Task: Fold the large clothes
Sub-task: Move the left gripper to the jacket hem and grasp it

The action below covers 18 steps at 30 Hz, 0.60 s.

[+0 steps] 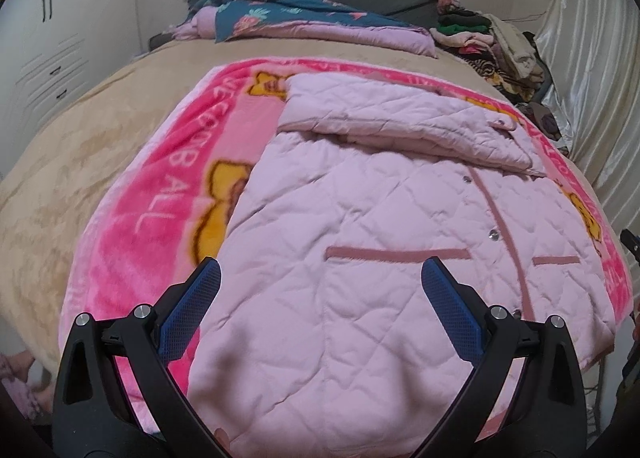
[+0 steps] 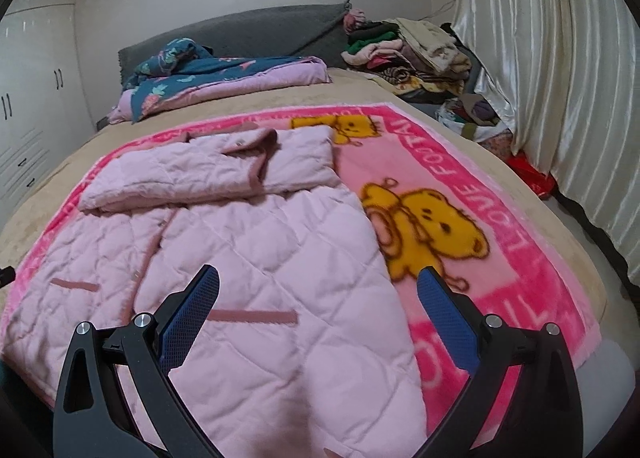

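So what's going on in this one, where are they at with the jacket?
A person holds a gripper in each hand over a pink quilted jacket spread front-up on a pink bear blanket on the bed. The sleeves are already folded across the chest at the collar end. The left gripper and the right gripper both hover above the hem end, jaws wide open, holding nothing. The body of the jacket is not yet folded over.
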Each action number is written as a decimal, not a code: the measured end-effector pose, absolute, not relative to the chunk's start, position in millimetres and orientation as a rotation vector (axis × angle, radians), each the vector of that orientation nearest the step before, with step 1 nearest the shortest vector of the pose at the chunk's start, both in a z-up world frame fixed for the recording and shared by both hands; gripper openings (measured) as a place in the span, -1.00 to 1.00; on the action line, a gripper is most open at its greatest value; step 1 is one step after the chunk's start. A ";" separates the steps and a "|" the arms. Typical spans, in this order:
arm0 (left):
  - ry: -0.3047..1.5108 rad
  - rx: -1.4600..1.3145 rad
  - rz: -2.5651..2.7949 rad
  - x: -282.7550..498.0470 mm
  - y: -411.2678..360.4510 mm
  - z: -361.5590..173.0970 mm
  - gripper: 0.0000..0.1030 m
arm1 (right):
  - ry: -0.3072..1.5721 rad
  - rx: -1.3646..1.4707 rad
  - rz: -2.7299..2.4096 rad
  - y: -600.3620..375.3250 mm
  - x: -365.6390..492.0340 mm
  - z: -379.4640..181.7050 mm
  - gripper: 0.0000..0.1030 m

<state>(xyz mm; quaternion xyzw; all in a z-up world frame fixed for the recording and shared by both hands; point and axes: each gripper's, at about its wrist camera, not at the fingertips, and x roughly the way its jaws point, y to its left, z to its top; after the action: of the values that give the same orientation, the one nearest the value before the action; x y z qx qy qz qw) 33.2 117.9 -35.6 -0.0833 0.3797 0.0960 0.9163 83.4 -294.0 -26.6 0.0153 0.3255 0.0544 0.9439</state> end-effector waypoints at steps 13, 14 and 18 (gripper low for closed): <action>0.883 -0.290 0.237 14.5 154.2 -70.5 0.82 | 0.706 0.000 0.104 -296.6 76.0 -50.4 0.92; 0.889 -0.299 0.239 13.6 155.8 -72.3 0.82 | 0.711 0.000 0.105 -296.1 75.7 -51.9 0.92; 0.924 -0.349 0.242 8.6 164.9 -84.2 0.82 | 0.737 0.004 0.112 -297.3 73.7 -61.8 0.92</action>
<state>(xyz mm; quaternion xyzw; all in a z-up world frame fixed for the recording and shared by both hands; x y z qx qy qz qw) 8.6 164.9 -84.2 -0.1673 0.4422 0.1157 0.8735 73.7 -297.3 -61.8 0.0021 0.3599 0.0545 0.9314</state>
